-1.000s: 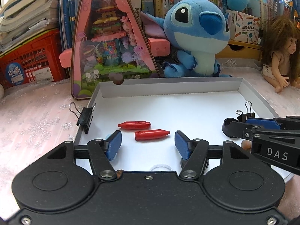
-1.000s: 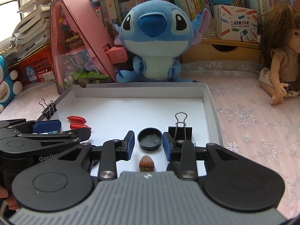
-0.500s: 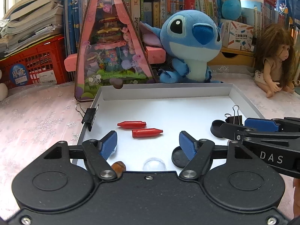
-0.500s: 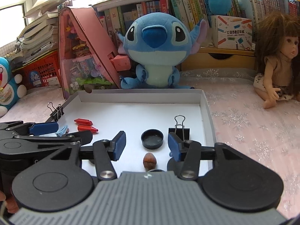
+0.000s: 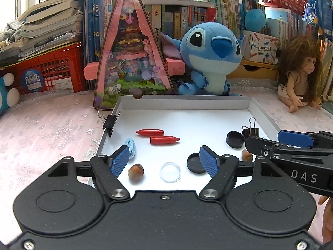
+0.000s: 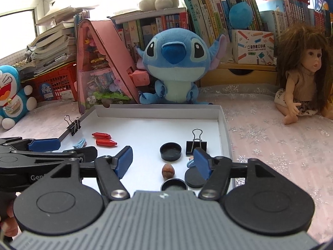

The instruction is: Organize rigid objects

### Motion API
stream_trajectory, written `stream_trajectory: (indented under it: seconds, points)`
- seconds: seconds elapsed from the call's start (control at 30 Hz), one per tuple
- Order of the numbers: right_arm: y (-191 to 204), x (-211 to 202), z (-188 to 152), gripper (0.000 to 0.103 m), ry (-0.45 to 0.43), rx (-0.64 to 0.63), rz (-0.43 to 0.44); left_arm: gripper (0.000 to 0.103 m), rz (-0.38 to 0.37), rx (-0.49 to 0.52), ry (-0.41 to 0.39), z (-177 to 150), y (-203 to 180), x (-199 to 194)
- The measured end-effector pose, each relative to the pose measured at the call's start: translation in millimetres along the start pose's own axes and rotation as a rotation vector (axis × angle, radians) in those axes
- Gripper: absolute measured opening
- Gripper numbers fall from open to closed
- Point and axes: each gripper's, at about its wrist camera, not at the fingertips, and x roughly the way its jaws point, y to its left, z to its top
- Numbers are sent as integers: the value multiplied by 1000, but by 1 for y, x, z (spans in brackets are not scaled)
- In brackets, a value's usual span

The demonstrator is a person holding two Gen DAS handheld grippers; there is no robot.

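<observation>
Both your left tool (image 5: 164, 160) and right tool (image 6: 163, 159) have just been spreading, nothing between them, hovering above the tray's (image 5: 183, 103) near edge, free to choose.

The flat black lid (image 6: 194, 178) lies partly behind a blue finger pad (image 6: 201, 162) of the right gripper (image 6: 163, 164), and the small blue thing (image 6: 189, 163) beside it is mostly covered, too little showing to name. The black cup (image 6: 173, 185) is cut off by the gripper's body. The near edge of the white tray (image 5: 116, 112) is hidden too.
</observation>
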Motion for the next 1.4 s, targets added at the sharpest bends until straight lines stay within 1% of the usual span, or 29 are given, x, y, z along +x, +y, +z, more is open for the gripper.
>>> stream_trajectory:
  seconds: [0.1,0.2,0.4,0.47,0.63,0.73,0.93,1.17,1.4]
  points:
    - [0,-8,-3,80,-8,7,10,73,-4,-13,-9,-5,1,-10]
    - [2,-16,-6,82,-14,11,15,73,11,-15,-30,-10,0,-21]
    - [6,-31,-15,85,-32,0,9,75,2,-26,-26,-20,4,-37]
    - [7,-35,-17,86,-39,-2,4,77,4,-9,-36,-23,4,-43]
    - [2,-46,-23,87,-49,18,8,79,34,32,-61,-33,4,-56]
    - [0,-51,-28,87,-47,23,12,80,26,18,-51,-39,8,-61]
    - [1,-60,-41,89,-43,-9,5,80,19,8,-18,-53,15,-66]
    - [5,-65,-56,90,-37,-38,-7,81,48,27,-20,-71,19,-68]
    - [6,-62,-68,92,-13,-51,-12,81,58,12,4,-83,27,-63]
